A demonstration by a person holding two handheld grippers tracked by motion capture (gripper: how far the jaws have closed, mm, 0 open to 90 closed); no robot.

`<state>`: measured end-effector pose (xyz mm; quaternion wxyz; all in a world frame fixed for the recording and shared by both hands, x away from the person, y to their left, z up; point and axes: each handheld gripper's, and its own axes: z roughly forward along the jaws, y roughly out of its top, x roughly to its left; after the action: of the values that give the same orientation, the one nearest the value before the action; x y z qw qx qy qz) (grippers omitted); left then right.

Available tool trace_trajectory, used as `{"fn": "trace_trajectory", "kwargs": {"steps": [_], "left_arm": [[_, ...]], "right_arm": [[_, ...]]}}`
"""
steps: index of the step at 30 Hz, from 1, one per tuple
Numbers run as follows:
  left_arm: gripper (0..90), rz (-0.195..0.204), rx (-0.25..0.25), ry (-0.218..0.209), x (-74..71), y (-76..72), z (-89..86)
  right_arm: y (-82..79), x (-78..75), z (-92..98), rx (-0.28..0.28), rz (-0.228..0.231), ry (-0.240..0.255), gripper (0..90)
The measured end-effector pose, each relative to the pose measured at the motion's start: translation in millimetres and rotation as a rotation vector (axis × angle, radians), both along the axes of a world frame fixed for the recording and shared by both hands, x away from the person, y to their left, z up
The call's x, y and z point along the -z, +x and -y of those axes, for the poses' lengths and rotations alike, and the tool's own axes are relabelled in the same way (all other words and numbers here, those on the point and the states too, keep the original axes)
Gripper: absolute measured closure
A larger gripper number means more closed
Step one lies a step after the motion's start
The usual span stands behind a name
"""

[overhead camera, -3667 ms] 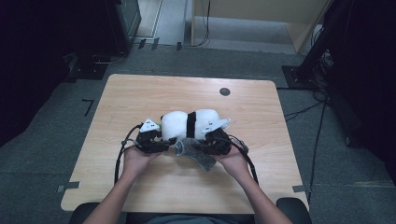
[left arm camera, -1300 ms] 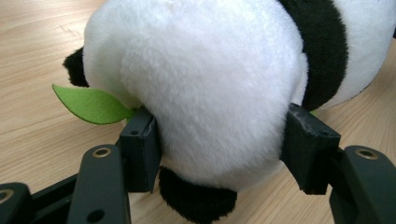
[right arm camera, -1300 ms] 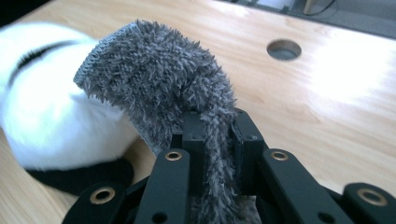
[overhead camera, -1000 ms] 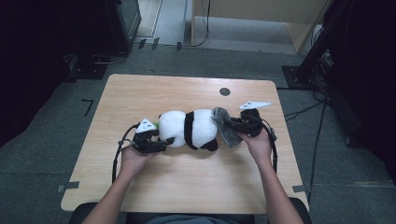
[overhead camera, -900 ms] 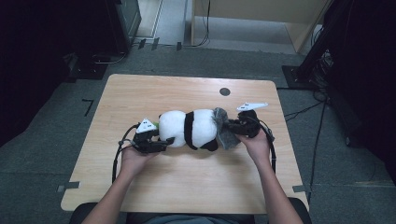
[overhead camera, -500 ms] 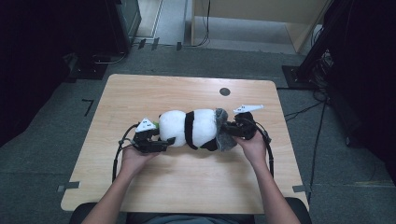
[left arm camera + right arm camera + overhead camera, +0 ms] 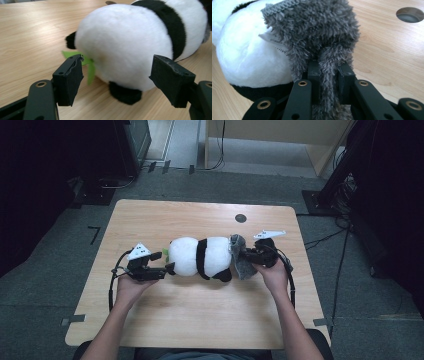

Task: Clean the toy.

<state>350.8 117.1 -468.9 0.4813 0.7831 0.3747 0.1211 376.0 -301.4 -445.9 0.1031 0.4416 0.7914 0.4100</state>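
Panda plush toy [image 7: 202,257] lies on its side across the middle of the wooden table [image 7: 150,220] in the high view, between the left gripper [image 7: 159,272] and the right gripper [image 7: 241,255], which presses a grey fluffy cloth [image 7: 239,262] against the toy's end. Left gripper view: the jaws, which have just been opening, stand spread apart before the toy's white rump, not touching; a green leaf [image 7: 87,65] pokes out beside it. Right gripper view: the jaws are clenched on a fold of the cloth.
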Motion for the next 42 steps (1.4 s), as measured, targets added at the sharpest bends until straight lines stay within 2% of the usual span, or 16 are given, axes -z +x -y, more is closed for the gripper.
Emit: {"fn": "trace_trajectory", "kwargs": {"steps": [1, 3, 6, 9, 12, 15, 17, 19, 22, 25, 28, 30, 33, 38, 42], "left_arm": [[25.4, 0.003, -0.012, 0.027, 2.0, 3.1, -1.8], [25.6, -0.003, -0.007, 0.048, 4.7, 8.9, -4.3], [25.7, -0.002, -0.017, 0.048, 4.8, 16.3, -9.9], [30.1, -0.001, -0.033, 0.02, 5.2, 22.9, -17.9], [30.8, -0.015, -0.045, -0.002, 8.0, 32.7, -24.6], [31.3, -0.041, -0.029, -0.012, 12.0, 42.7, -22.6], [31.7, -0.024, -0.003, -0.011, 15.4, 45.7, -18.0], [32.8, -0.014, 0.022, -0.022, 17.9, 46.4, -13.3], [34.2, -0.013, 0.035, -0.042, 19.0, 46.6, -10.2], [37.7, -0.011, 0.06, -0.047, 19.8, 44.5, -8.1], [39.4, 0.004, 0.093, -0.046, 20.5, 40.9, -8.3], [39.5, 0.016, 0.094, -0.052, 20.6, 38.8, -8.4], [39.5, 0.017, 0.102, -0.072, 22.8, 37.8, -5.9], [37.0, 0.005, 0.117, -0.089, 24.9, 38.0, -3.9], [35.4, 0.007, 0.143, -0.091, 26.4, 36.6, -2.8]], "right_arm": [[0.6, -0.4, 0.4, 0.003, 0.0, 0.003, 77.2], [2.3, -0.6, 1.2, 0.006, 0.0, 0.007, 77.3], [4.5, -0.5, 2.0, 0.011, -0.003, -0.004, 77.3], [5.7, -0.4, 4.7, 0.021, -0.011, -0.004, 77.3], [7.3, 0.5, 7.5, 0.025, -0.018, -0.003, 77.3], [9.7, 1.6, 7.0, 0.024, -0.03, -0.002, 77.3], [11.7, 2.9, 5.3, 0.018, -0.037, -0.007, 77.3], [13.6, 5.0, 3.6, 0.01, -0.047, -0.004, 77.2], [18.9, 9.7, -1.2, -0.035, -0.068, 0.008, 77.1], [24.1, 11.9, -11.5, -0.068, -0.068, -0.018, 77.2], [29.8, 11.8, -16.6, -0.074, -0.057, -0.018, 77.7], [33.4, 12.9, -16.6, -0.083, -0.064, 0.002, 78.0], [37.5, 15.1, -17.3, -0.091, -0.068, 0.021, 78.5], [40.4, 15.5, -24.2, -0.09, -0.024, 0.011, 79.6], [46.3, 14.7, -25.8, -0.095, -0.036, 0.025, 80.0]]}}
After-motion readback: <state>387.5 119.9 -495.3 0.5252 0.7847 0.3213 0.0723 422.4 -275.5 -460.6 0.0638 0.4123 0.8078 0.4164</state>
